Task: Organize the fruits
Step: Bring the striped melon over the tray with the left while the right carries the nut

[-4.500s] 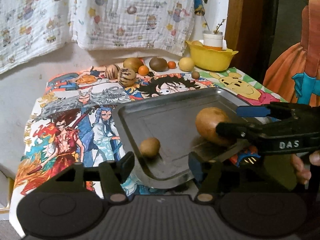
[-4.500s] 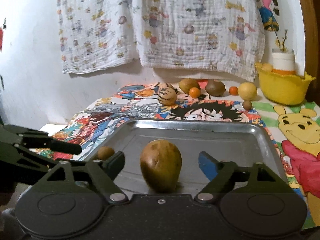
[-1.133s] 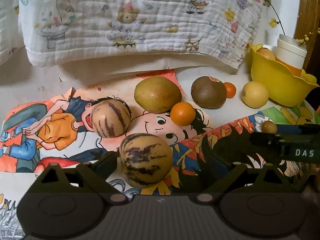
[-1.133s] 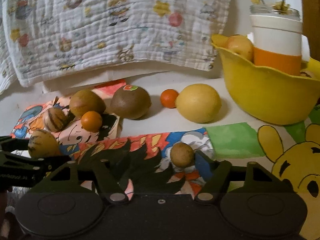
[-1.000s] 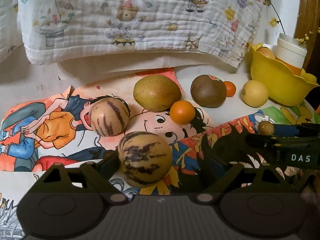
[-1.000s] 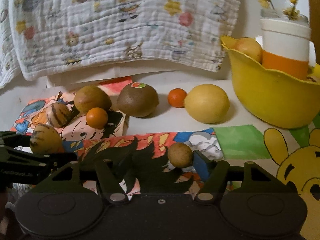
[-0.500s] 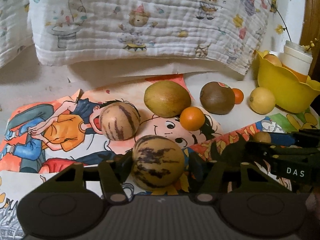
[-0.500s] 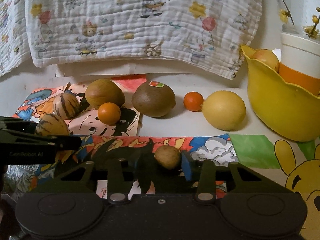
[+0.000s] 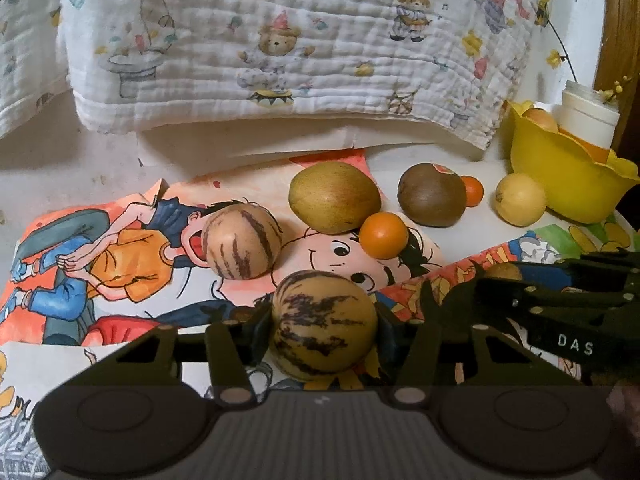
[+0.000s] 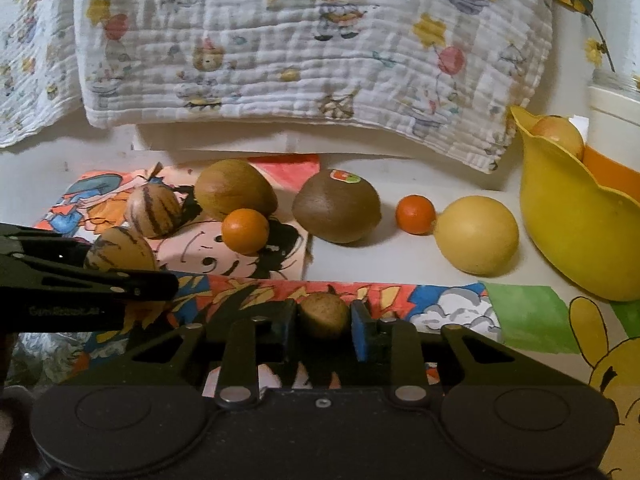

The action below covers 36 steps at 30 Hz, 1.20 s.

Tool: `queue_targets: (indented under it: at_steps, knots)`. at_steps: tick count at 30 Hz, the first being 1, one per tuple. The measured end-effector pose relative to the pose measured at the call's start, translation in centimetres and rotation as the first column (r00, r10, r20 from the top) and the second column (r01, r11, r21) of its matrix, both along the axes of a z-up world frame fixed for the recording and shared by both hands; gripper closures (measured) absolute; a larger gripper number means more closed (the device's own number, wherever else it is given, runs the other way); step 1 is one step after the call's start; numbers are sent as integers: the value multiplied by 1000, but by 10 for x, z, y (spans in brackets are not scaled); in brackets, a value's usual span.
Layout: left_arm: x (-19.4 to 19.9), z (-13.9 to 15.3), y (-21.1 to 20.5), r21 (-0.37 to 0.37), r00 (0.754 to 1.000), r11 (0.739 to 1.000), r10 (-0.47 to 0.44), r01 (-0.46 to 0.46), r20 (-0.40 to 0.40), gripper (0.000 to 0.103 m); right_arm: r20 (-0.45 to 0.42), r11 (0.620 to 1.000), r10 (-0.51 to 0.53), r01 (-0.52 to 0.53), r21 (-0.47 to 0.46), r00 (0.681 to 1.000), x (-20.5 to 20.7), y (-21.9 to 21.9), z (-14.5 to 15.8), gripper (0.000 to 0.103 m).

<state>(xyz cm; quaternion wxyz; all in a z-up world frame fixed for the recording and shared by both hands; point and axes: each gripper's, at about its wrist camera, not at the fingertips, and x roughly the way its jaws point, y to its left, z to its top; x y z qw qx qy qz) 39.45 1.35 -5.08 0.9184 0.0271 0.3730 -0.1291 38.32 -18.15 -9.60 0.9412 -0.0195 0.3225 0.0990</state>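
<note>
- Left gripper [image 9: 324,330]: jaws clamped on the round tan fruit with dark stripes [image 9: 324,324], one pad against each side; the fruit sits low over the cartoon-printed cloth [image 9: 120,256] that covers the worktop.
- Right gripper [image 10: 324,320]: jaws clamped on the small round brown fruit [image 10: 323,314], the blue pads touching its two sides, low over the cloth.
- Just beyond the left gripper, a second striped tan fruit [image 9: 241,241] and a small orange citrus [image 9: 383,235] rest on the cloth.
- Toward the rear edge of the worktop, a row runs left to right: large olive-green oval fruit [image 9: 334,197], brown kiwi with a sticker [image 10: 337,206], small orange-red fruit [image 10: 415,214], pale yellow round fruit [image 10: 476,235].
- At the rear right corner stands a yellow scalloped plastic bowl [image 10: 572,220] holding a white-and-orange cup [image 9: 588,118] and a pale fruit [image 10: 558,136].
- A white printed muslin blanket [image 10: 312,48] hangs behind the worktop.
</note>
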Motion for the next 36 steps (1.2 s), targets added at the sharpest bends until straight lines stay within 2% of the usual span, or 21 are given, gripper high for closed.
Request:
queue_targets:
  at_steps: [9, 19, 36]
  knots:
    - [-17, 7, 3, -22, 1000, 1000, -14, 14, 8, 47, 4, 998, 54, -55, 20, 999, -19, 8, 5, 73]
    - [-53, 34, 5, -44, 999, 999, -11, 13, 45, 47, 24, 995, 84, -85, 59, 996, -57, 9, 21, 73]
    - [-158, 51, 28, -108, 998, 993, -48, 52, 38, 47, -45, 976, 192, -186, 110, 980, -136, 19, 33, 73]
